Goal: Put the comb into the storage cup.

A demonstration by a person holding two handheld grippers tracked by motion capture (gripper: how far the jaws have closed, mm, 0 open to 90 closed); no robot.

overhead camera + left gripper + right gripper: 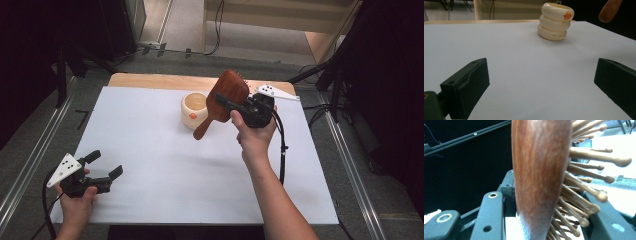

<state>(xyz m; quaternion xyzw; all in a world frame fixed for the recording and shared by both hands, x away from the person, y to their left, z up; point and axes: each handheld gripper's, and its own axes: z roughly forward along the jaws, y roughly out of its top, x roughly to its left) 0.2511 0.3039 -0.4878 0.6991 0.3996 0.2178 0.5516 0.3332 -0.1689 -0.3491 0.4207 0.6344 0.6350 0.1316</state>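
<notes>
Above the far right part of the counter (150, 150), the right hand-held gripper (227, 101) is pinching a wooden hairbrush (227, 92) by the paddle head, jaws clamped across back and bristle face, handle hanging down-left in the air beside the cream ringed cup (194, 110), apparently not touching it. Right gripper view: polished back (536, 175) against one jaw, wooden pins (584, 195) against the other. Handling judgement: brush is stiff and light, but the varnished back looks slick and the pins will flex, so the grip on the head is likely squirmy; the neck where head meets handle would be a firmer hold, and the long handle will lever it if swung fast. Cup looks light and tippable, so keep the handle clear of it. Left hand-held gripper (102, 167) sits near the counter's near-left corner, jaws spread, nothing between them.
</notes>
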